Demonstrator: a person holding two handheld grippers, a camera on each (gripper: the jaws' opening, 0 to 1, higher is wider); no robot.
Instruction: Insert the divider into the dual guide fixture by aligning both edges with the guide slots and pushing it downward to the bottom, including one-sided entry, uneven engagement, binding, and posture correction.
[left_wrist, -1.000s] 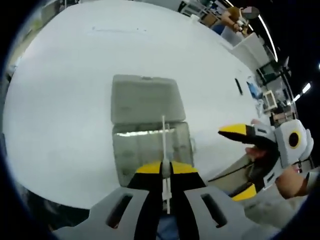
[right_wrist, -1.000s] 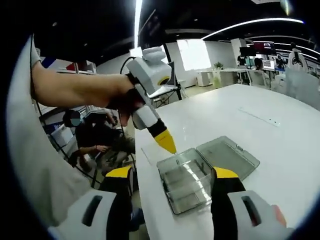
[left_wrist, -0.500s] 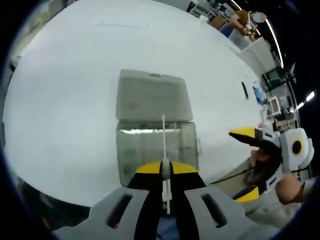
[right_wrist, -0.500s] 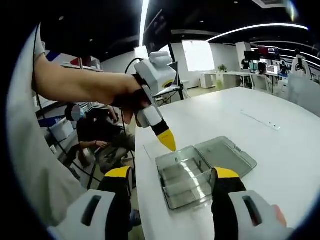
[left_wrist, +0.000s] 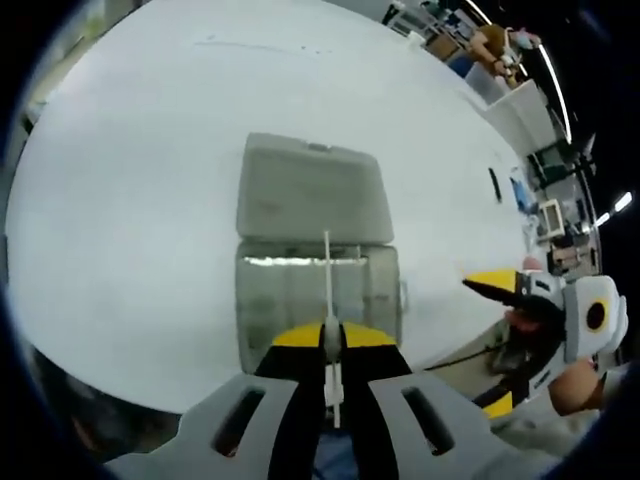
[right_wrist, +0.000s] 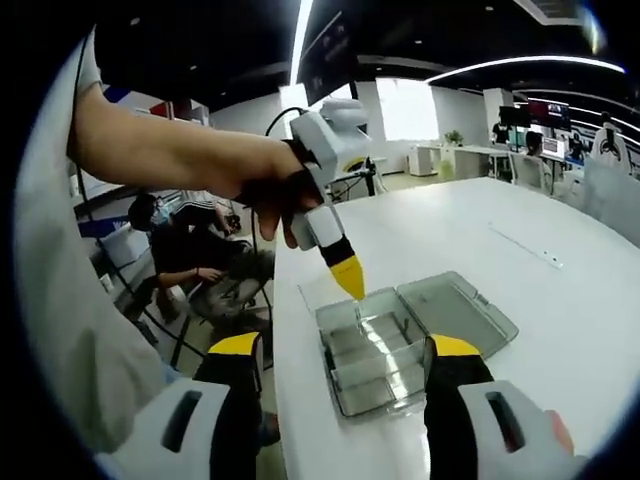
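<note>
On the white table (left_wrist: 130, 200), seen in the left gripper view, lay a clear plastic box (left_wrist: 316, 295) with its lid (left_wrist: 313, 190) folded open and flat behind it. This box was the fixture with the guide slots. Just in front of it, at the bottom of the view, was the left gripper (left_wrist: 331, 340). Its yellow-tipped jaws were pressed together on the divider (left_wrist: 327, 290), a thin white strip seen edge-on. The divider stuck out from the jaws and reached over the middle of the open box. It was not clear from this view if its far end was already in the slots. Farther right, past the table's edge, was the right gripper (left_wrist: 492, 340), held in a person's hand (left_wrist: 572, 372). Its jaws were spread wide, holding nothing.

In the right gripper view, a bare arm (right_wrist: 170, 150) came in from the left. Its hand (right_wrist: 270, 195) held the left gripper (right_wrist: 348, 278), which pointed down at the box (right_wrist: 378, 350). The yellow tip hung just above the box's near left corner, and the thin divider below it was hard to make out. The lid (right_wrist: 460, 312) lay open to the right of the box. At the bottom, the right gripper's (right_wrist: 345, 385) own two jaws stood well apart, one on each side of the box. A person (right_wrist: 185, 265) sat in the background on the left.
</note>
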